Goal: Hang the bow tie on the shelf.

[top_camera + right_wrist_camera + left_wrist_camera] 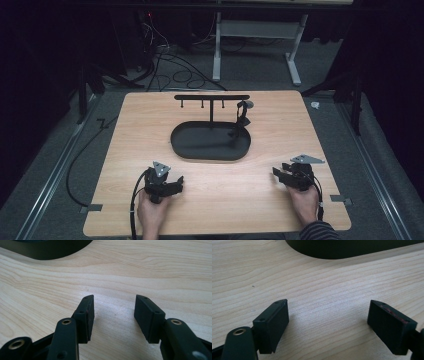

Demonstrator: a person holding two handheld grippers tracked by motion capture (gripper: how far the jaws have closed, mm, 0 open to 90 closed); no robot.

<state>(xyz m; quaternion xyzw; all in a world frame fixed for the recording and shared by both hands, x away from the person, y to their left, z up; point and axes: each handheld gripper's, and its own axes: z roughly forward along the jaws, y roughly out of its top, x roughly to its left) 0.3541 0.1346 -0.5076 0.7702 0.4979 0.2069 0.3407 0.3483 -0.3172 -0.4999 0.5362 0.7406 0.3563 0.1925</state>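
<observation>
Black oval tray (190,146) at the middle of the wooden table (140,115), slightly toward the far side, carrying an upright post topped by a horizontal bar (211,97) with small pegs hanging under it. One dark item (243,116) dangling from the right end of that bar, over the right part of the tray; too small to identify. Left gripper (176,183) resting on the near left of the table, held in the left hand (151,210), jaws spread wide apart with bare wood between them and nothing gripped. In the left gripper view, left gripper (328,322) low over the grain, the tray's dark rim (342,251) curving across the far top edge, well apart from the jaws. Right gripper (278,173) on the near right, held in the right hand (305,202) with a striped sleeve (316,232) at the bottom edge, jaws likewise parted and empty, pointing left toward the tray. In the right gripper view, right gripper (114,315) over bare wood, tray edge (50,250) at the far upper left. Cables (180,75) on the grey floor beyond the table's far edge.
</observation>
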